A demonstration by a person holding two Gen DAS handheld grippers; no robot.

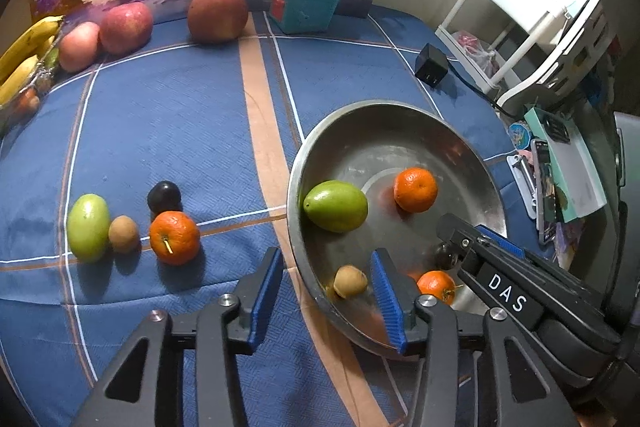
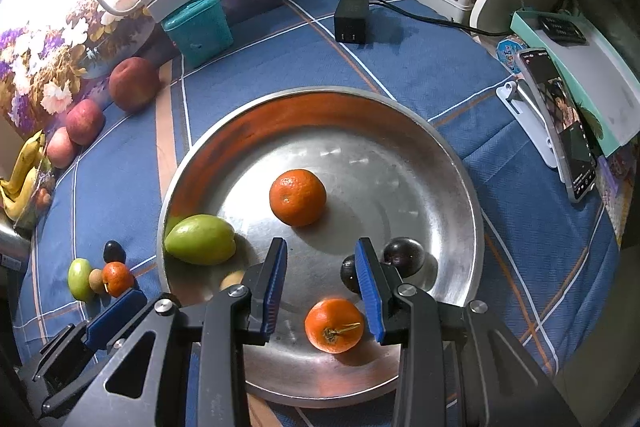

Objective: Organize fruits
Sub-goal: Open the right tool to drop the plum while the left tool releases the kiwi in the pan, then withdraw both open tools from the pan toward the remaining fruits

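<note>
- Left gripper point(image 1: 326, 297) nearest the lens, blue pads apart, clamped on nothing, straddling the near rim of the pan point(image 1: 400, 111). Small brown fruit point(image 1: 350, 281) inside that rim, just beside the right-hand pad, untouched.
- And the right gripper point(image 2: 322, 287)?
- Also parted and empty, hanging over the pan's near side. Stemmed tangerine point(image 2: 334, 325) between and below the pads, loose on the metal, no pad pressing it.
- Already in the pan, then?
- Those two, plus a green fruit point(image 1: 335, 205), a second tangerine point(image 1: 415, 189) and two dark plums point(image 2: 402, 255) close by the right gripper.
- Left out on the counter point(image 1: 200, 127)?
- Four in a huddle, well left of the pan: loose green fruit point(image 1: 88, 227), loose brown fruit point(image 1: 123, 234) right against it, loose tangerine point(image 1: 174, 237), loose plum point(image 1: 164, 197) just behind.
- Nearer hand?
- Left, clearly. Huddle off to the left of its pads, with the pan lying between huddle and right gripper. Probably a swing leftward, clear of the rim.
- Anything about the approach?
- Loose green fruit lying with its long axis running away from the lens, so likely a squeeze across the narrow middle with no wrist roll. Loose tangerine closest, probably the easiest first pick. Risk of nudging the loose brown fruit aside.
</note>
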